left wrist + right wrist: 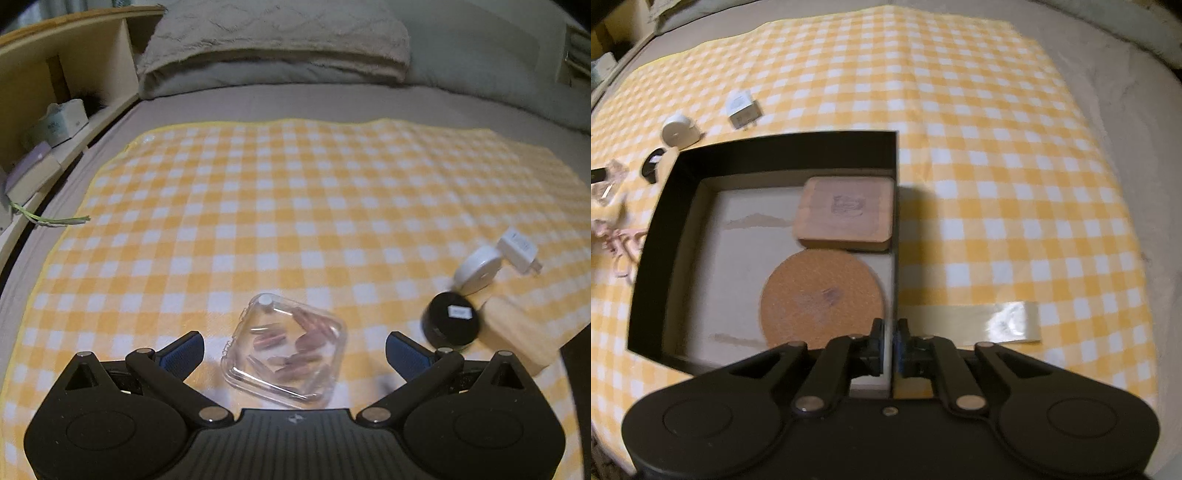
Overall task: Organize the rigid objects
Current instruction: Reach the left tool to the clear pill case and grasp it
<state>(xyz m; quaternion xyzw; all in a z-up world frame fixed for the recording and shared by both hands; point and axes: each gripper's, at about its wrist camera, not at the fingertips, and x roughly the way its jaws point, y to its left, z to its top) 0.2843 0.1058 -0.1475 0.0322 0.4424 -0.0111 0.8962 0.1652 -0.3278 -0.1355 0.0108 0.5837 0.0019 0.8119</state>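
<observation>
My left gripper (293,341) hangs open over the yellow checked cloth (295,206), its blue-padded fingers on either side of a clear plastic case (284,350) of brownish pieces, not touching it. To its right lie a black round tin (450,321), a white round case (478,269) and a white charger plug (519,249). My right gripper (890,339) is pinched on the right wall of an open black box (783,142). In the box lie a square wooden coaster (846,214) and a round cork coaster (822,295).
A pale blurred block (517,332) lies beside the tin. A clear tape strip (997,321) is stuck on the cloth right of the box. Pink looped items (622,243) lie left of the box. A wooden shelf (59,85) and a pillow (273,44) border the bed.
</observation>
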